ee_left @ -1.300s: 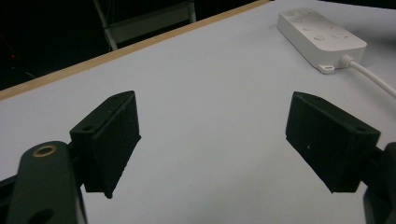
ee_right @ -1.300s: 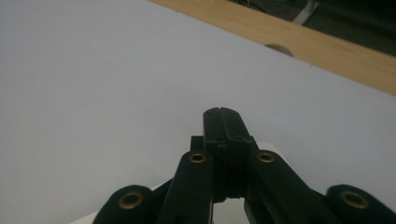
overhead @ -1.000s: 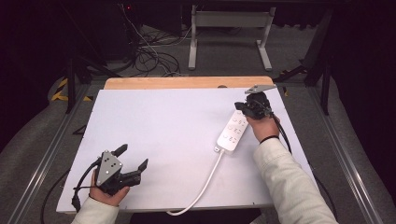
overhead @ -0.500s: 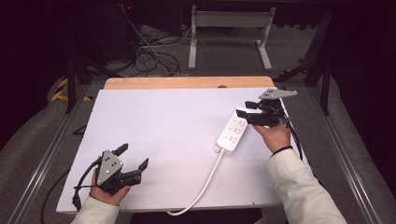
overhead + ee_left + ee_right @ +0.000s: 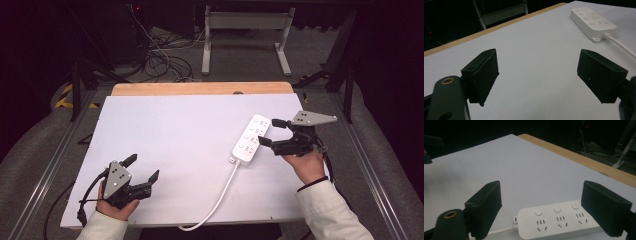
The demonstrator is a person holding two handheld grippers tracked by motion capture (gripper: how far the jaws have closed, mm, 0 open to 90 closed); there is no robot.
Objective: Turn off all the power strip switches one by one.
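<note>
A white power strip (image 5: 250,137) lies at the right of the white table top (image 5: 175,135), and its cable (image 5: 220,192) runs down to the front edge. My right gripper (image 5: 267,132) hovers just right of the strip with its jaws pointing at it. Those jaws have just been opening and now stand wide, with no pad touching anything. In the right gripper view, the strip (image 5: 556,220) lies below and beyond my right gripper (image 5: 541,205). My left gripper (image 5: 144,167) rests open at the front left, holding nothing. In the left gripper view, the strip (image 5: 592,21) lies far beyond my left gripper (image 5: 536,72).
A wooden strip (image 5: 200,88) edges the far side of the table. Metal rails (image 5: 50,155) run along both sides. Beyond the table, on the floor, are loose cables (image 5: 160,60) and a grey stand (image 5: 245,35).
My right gripper has drawn back from over the strip's far end toward the table's right edge, and its jaws have gone from shut to wide. The left gripper has stayed put.
</note>
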